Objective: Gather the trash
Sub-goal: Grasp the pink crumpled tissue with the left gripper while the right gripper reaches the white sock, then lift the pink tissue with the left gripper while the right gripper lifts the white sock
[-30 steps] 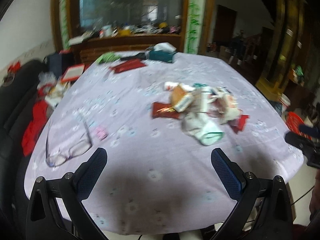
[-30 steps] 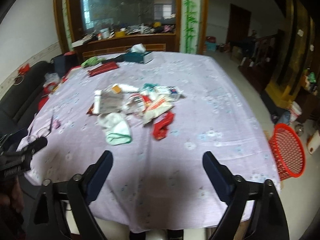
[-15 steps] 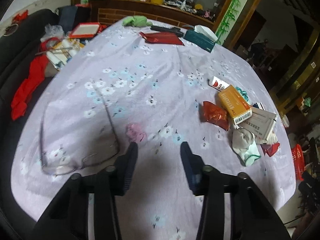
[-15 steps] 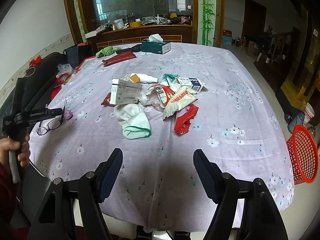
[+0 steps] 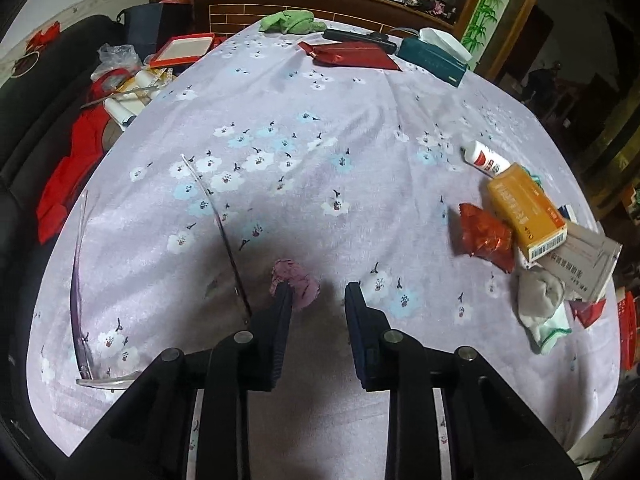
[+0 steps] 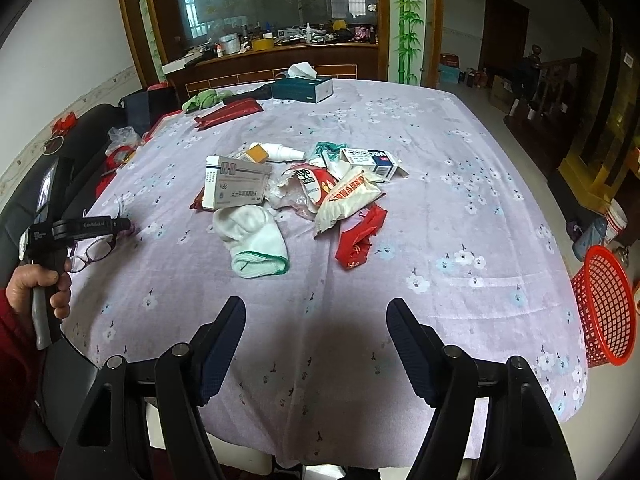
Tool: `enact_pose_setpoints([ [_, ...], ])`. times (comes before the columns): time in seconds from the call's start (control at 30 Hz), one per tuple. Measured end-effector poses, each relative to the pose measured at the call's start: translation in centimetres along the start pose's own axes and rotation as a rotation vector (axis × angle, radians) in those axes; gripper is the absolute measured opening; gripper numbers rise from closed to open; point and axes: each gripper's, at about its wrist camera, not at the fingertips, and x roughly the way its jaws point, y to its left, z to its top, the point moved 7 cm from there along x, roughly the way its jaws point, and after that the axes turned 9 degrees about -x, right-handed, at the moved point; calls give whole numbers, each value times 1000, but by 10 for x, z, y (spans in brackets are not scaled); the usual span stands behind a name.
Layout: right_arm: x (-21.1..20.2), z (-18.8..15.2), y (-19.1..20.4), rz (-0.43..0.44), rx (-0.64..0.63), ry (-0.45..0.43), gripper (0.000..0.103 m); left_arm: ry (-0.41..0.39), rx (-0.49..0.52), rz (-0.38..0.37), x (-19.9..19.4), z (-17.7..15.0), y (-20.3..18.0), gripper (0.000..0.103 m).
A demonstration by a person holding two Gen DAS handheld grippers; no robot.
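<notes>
While left tool (image 5: 316, 296) gapes, pink wad (image 5: 295, 282) lies between

Tablecloth (image 6: 440, 184): lilac, sprinkled with white and pale blue blossoms on small dark stems.
My left gripper (image 5: 316, 300): black; my right gripper (image 6: 316, 316): black arms, dark navy ribbed pads.
Crumpled scrap (image 5: 296, 280) at my left fingertip: mauve-pink.
Spectacles (image 5: 160, 280): purple frame.
Sock (image 6: 252, 240): white, green-edged cuff.
Carton (image 5: 524, 216): orange, white end with a black barcode.
Foil wrapper (image 5: 484, 236): shiny red.
Snack bag (image 6: 348, 196): white with red lettering.
Tissue box (image 6: 302, 88): dark teal, white tissue.
Basket (image 6: 604, 304): bright red mesh.
Cloth (image 5: 290, 22) at the far edge: green.
My sleeve (image 6: 16, 352): dark red.
</notes>
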Motion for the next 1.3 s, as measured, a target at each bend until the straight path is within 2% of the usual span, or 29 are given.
enact_pose_setpoints([
  [0.47, 14, 7, 17, 42, -33, 15, 77, 22, 1, 23, 20, 6, 7, 26],
  [0.6, 21, 11, 23, 82, -35, 17, 77, 7, 18, 14, 16, 6, 0, 25],
  [0.7, 26, 21, 32, 134, -50, 1, 72, -12, 35, -5, 5, 0, -9, 25],
  [0.83, 53, 34, 47, 233, -63, 25, 71, -37, 53, -66, -21, -13, -26, 25],
  [0.93, 81, 45, 59, 257, -110, 48, 71, -46, 66, -102, -37, -22, -36, 25],
  [1.03, 109, 54, 58, 251, -100, 80, 71, -51, 75, -124, -50, -30, -44, 25],
  [1.17, 139, 59, 54, 201, -124, 106, 71, -59, 96, -143, -66, -42, -55, 25],
  [1.2, 145, 57, 52, 197, -125, 122, 69, -59, 100, -146, -68, -45, -57, 25],
  [1.3, 160, 50, 51, 206, -111, 169, 43, -57, 119, -159, -73, -54, -65, 25],
])
